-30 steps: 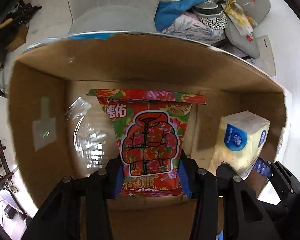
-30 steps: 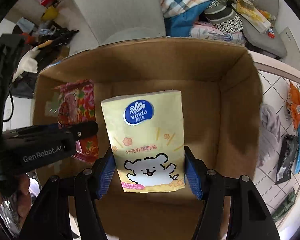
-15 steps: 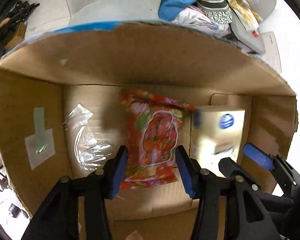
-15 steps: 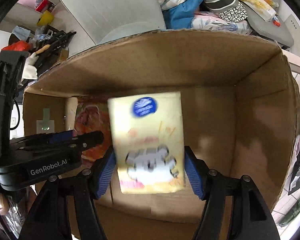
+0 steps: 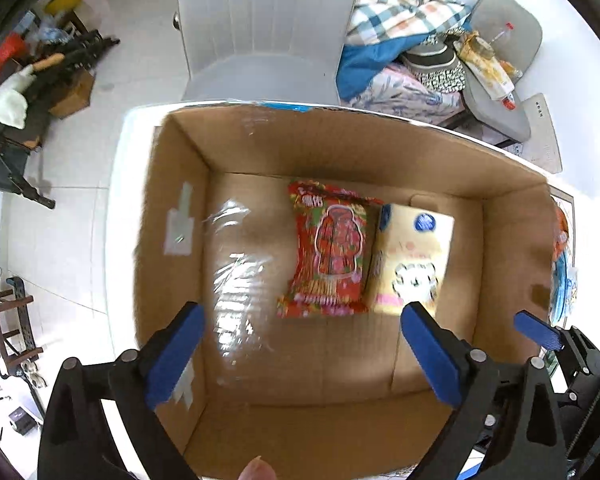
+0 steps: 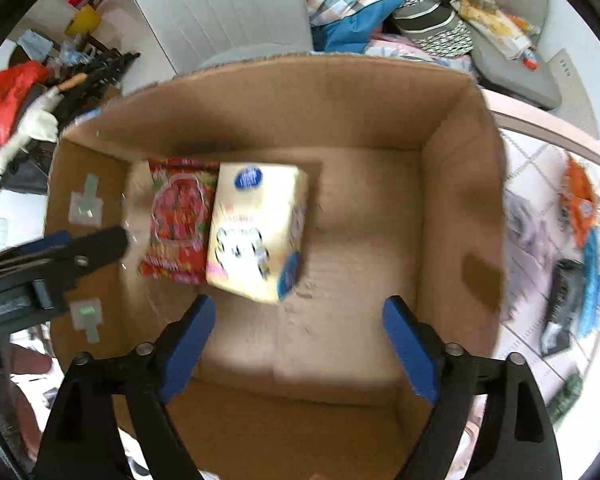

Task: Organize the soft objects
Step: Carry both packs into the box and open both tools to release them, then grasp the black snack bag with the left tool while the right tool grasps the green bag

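Observation:
A red flowered tissue pack point(image 5: 330, 252) and a yellow Vinda tissue pack point(image 5: 410, 258) lie side by side on the floor of an open cardboard box point(image 5: 340, 148). My left gripper point(image 5: 300, 344) is open and empty, raised above the box's near side. My right gripper point(image 6: 298, 340) is open and empty too, above the box. In the right wrist view the red pack point(image 6: 178, 216) lies left of the yellow pack point(image 6: 256, 232) inside the box point(image 6: 452, 184). The left gripper's finger point(image 6: 88, 250) shows at the left there.
Clear plastic film point(image 5: 236, 272) lies on the box floor at the left. A white chair point(image 5: 264, 32) and a pile of clothes point(image 5: 400, 28) stand behind the box. More soft items point(image 6: 576, 220) lie on the checked surface right of the box.
Both grippers have opened and let go of their packs, which now lie on the box floor. Both grippers have pulled up and back from the box.

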Tool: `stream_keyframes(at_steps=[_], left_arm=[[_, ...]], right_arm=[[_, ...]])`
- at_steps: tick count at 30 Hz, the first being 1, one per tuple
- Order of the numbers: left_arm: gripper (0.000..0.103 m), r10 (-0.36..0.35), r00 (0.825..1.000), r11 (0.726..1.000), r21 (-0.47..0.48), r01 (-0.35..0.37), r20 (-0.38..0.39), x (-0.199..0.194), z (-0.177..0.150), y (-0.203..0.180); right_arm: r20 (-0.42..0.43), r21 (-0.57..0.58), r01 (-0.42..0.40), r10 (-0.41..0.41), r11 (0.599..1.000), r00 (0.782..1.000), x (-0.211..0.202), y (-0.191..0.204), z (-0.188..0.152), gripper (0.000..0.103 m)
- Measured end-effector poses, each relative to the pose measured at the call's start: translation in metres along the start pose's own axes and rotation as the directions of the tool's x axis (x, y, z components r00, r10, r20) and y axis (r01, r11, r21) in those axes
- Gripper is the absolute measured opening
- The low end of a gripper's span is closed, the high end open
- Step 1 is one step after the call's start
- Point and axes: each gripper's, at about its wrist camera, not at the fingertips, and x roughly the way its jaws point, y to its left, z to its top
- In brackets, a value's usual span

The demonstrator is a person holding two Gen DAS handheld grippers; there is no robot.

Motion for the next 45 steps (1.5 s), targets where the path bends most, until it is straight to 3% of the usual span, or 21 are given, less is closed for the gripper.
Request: stream_keyframes(at_steps=[3, 16, 22, 27, 32, 37, 40, 42, 45], left_arm=[[0.102, 0.045, 0.998, 0.999, 0.016, -0.046, 0.050, -0.013, -0.014, -0.002], [0.102, 0.078, 0.980, 0.997, 0.008, -0.081, 0.181, -0.066, -0.069, -0.004], [0.102, 0.095, 0.967, 0.995, -0.004, -0.097, 0.235, -0.096, -0.102, -0.010], [0.102, 0.074, 0.964, 0.997, -0.008, -0.074, 0.255, -0.117, -0.113, -0.028], [0.102, 0.071, 0.955, 0.994, 0.060, -0.092, 0.288, -0.130, -0.117, -0.092], [0.102, 0.033, 0.966, 0.974, 0.208, -0.089, 0.258, -0.112, -0.118, -0.195], [0.102, 0.028, 0.976, 0.954, 0.285, -0.091, 0.217, -0.086, -0.118, -0.252], [0.102, 0.039, 0.984, 0.939, 0.331, -0.096, 0.175, -0.058, -0.117, -0.293], [0.102, 0.063, 0.993, 0.922, 0.375, -0.096, 0.101, -0.012, -0.112, -0.341]], right_arm=[[0.018, -0.005, 0.028, -0.028, 1.000, 0.999, -0.012, 0.003, -0.015, 0.103], [0.172, -0.025, 0.066, -0.061, 0.998, 0.983, -0.090, 0.019, -0.078, 0.103], [0.210, -0.035, 0.033, -0.024, 0.999, 0.977, -0.122, 0.016, -0.112, 0.103], [0.216, -0.017, -0.052, 0.054, 0.999, 0.975, -0.140, -0.002, -0.134, 0.103], [0.241, 0.068, -0.117, 0.097, 0.991, 0.966, -0.161, -0.061, -0.150, 0.103], [0.240, 0.256, -0.088, 0.025, 0.963, 0.970, -0.161, -0.170, -0.176, 0.103], [0.187, 0.415, -0.035, -0.047, 0.909, 0.981, -0.140, -0.253, -0.203, 0.103], [0.131, 0.524, 0.002, -0.082, 0.852, 0.988, -0.116, -0.311, -0.225, 0.103], [0.039, 0.628, 0.048, -0.093, 0.776, 0.995, -0.073, -0.378, -0.253, 0.103]])
